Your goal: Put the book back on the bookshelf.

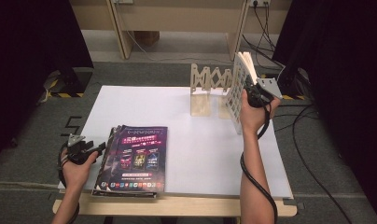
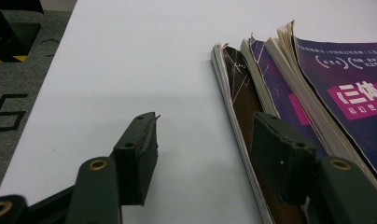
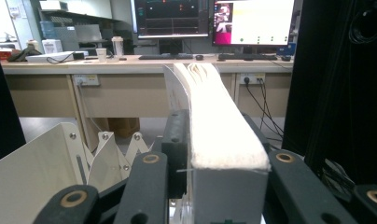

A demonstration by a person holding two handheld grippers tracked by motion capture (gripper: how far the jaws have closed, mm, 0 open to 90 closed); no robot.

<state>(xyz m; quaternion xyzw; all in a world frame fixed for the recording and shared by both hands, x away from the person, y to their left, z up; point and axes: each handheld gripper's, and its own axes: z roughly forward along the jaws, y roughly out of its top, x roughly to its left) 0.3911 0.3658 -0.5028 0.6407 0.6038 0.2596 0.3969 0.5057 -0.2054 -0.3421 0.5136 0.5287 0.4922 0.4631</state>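
Observation:
A thick white book (image 1: 239,88) stands upright on the white tabletop (image 1: 200,154), against the right end of a pale wooden accordion book rack (image 1: 210,81). My right gripper (image 1: 252,93) is at the book's upper half, jaws around it. In the right gripper view the book (image 3: 214,93) fills the gap of that gripper (image 3: 217,120), both jaws lying against its sides, with the rack (image 3: 42,168) at lower left. A stack of purple magazines (image 1: 137,156) lies at the front left. My left gripper (image 1: 95,149) rests open beside its left edge. In its own view the left gripper (image 2: 207,126) holds nothing, its right jaw over the magazines (image 2: 317,79).
The table's wooden front edge (image 1: 177,205) runs just below the magazines. Cables (image 1: 312,154) trail over the grey floor at the right. A wooden bench frame (image 1: 177,28) stands behind the table, with dark curtains on both sides. Monitors (image 3: 214,18) sit on a desk beyond.

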